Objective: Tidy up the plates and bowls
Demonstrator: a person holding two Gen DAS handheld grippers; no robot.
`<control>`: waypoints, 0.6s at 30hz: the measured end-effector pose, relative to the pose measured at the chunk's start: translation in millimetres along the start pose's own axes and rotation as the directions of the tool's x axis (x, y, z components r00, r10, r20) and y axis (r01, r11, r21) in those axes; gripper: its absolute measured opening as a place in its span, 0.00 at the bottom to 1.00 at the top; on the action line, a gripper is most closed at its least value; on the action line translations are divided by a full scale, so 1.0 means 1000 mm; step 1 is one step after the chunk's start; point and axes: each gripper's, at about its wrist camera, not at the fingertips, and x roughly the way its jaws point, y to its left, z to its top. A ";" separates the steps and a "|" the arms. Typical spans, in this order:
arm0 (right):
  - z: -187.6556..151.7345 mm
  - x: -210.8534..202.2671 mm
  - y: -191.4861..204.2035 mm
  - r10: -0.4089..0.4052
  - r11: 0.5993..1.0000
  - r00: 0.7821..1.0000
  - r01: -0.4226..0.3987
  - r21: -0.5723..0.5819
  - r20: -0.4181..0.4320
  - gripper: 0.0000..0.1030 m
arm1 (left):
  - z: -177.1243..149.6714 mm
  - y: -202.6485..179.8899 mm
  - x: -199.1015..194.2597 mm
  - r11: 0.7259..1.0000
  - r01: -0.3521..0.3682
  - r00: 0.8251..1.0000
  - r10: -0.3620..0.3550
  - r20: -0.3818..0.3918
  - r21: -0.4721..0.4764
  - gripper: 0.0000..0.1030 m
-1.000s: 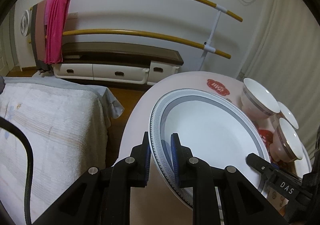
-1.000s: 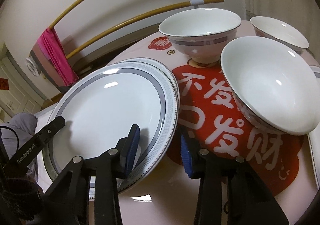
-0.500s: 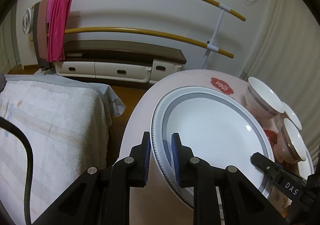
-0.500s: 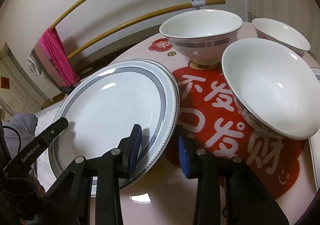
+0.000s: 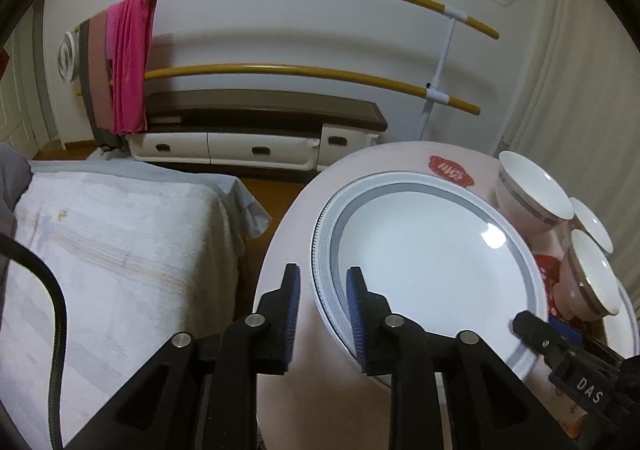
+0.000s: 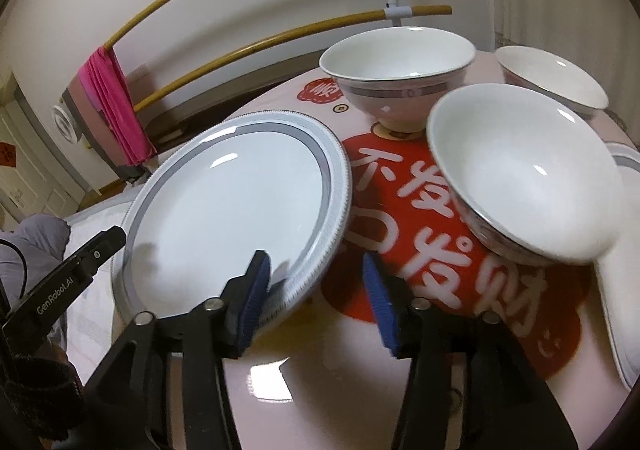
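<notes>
One big plate (image 6: 236,190) with a grey ring, flat on the round worktop (image 6: 320,390). Three white bowls (image 6: 396,66) just beside it, on the red sticker (image 6: 440,290). Two grippers: left gripper (image 5: 322,306) and right gripper (image 6: 316,290), jaws just opening, plate rim between each pair, pads loose, gripping nothing. Bed (image 5: 120,250) nearby.

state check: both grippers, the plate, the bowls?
left gripper: jaws just opened, straddling plate rim, no pad pressing
right gripper: jaws just opened, wide, rim between them, not gripped
plate: flat on table, released
bowls: three, upright, empty; nearest bowl tilted
</notes>
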 end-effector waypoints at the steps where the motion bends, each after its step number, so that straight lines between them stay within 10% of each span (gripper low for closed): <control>1: -0.002 -0.004 -0.003 0.005 1.000 1.000 -0.004 0.003 -0.001 0.64 | -0.001 -0.003 -0.007 1.000 -0.005 1.000 0.005 0.006 0.003 0.33; 18: -0.036 -0.144 -0.060 0.011 1.000 0.981 -0.008 -0.017 0.192 0.87 | -0.052 -0.100 -0.138 0.989 0.073 0.983 -0.092 0.159 0.126 0.61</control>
